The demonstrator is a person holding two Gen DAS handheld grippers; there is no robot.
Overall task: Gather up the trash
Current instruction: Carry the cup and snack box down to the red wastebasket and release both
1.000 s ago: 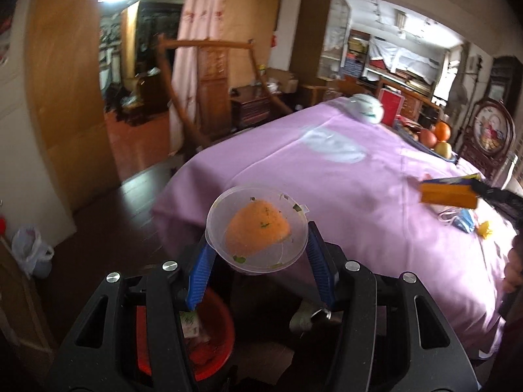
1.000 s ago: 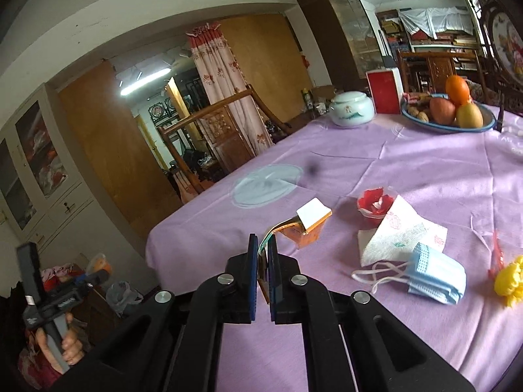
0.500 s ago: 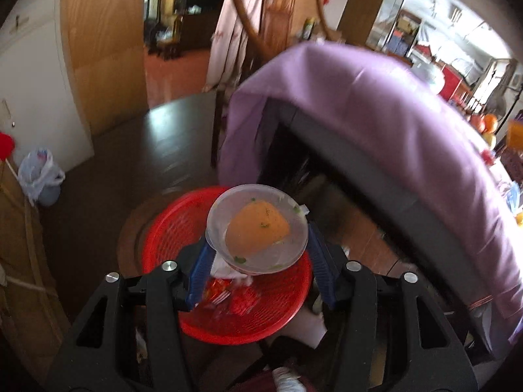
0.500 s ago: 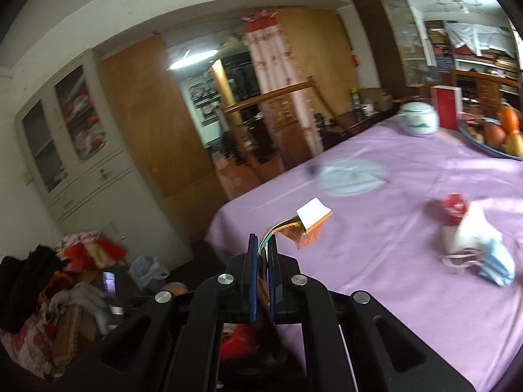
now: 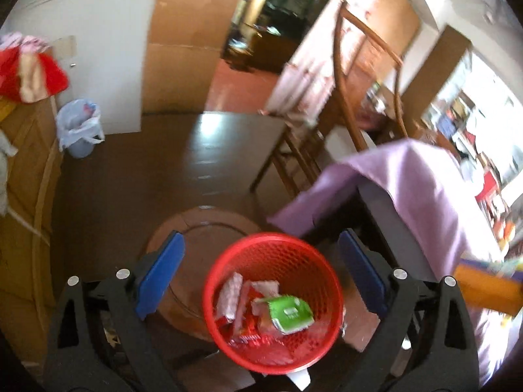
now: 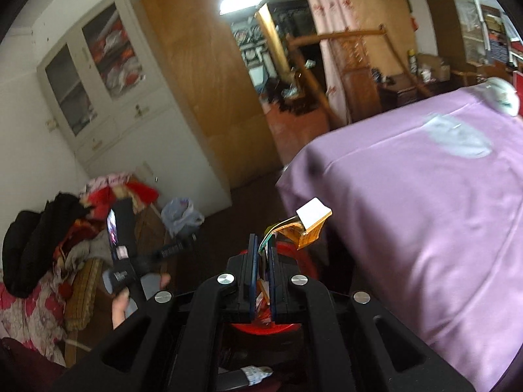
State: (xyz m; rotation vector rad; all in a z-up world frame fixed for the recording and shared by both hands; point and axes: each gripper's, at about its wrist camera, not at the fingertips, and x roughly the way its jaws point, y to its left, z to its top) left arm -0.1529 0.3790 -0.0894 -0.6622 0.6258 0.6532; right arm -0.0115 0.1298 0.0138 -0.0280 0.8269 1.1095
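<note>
1. In the left wrist view, the left gripper (image 5: 260, 266) is spread wide, its two blue pads (image 5: 160, 272) at about 8 and 4 o'clock of the picture; the jaws have just been opening, and nothing sits between them.
2. Directly under that gap, at 6 o'clock, stands the red mesh wastebasket (image 5: 273, 297) on the dark floor. Its round rim is bright red and the wall has a fine honeycomb pattern.
3. Inside the wastebasket lies the trash: a green-and-white packet (image 5: 289, 313) on top toward 4 o'clock, and red and white wrappers (image 5: 240, 307) beside it toward 9 o'clock. The picture is blurred, so no print can be read.
4. In the right wrist view, the right gripper (image 6: 262, 251) is pressed together and pinches a crumpled orange paper carton (image 6: 309, 225) with a white square flap. The carton sticks out past the fingertips toward 1 o'clock, above the red rim of the wastebasket (image 6: 295, 254).
5. At 8 o'clock in this view, a hand (image 6: 126, 297) holds the other black gripper.
6. Farther away, from 2 to 4 o'clock, is the table with a purple tablecloth (image 6: 425, 202).
7. Behind it, at 1 o'clock, stands a wooden chair (image 6: 346, 65).
8. Near the white cabinet (image 6: 108, 75), a small bin with a plastic bag (image 6: 179, 215) stands on the floor.
</note>
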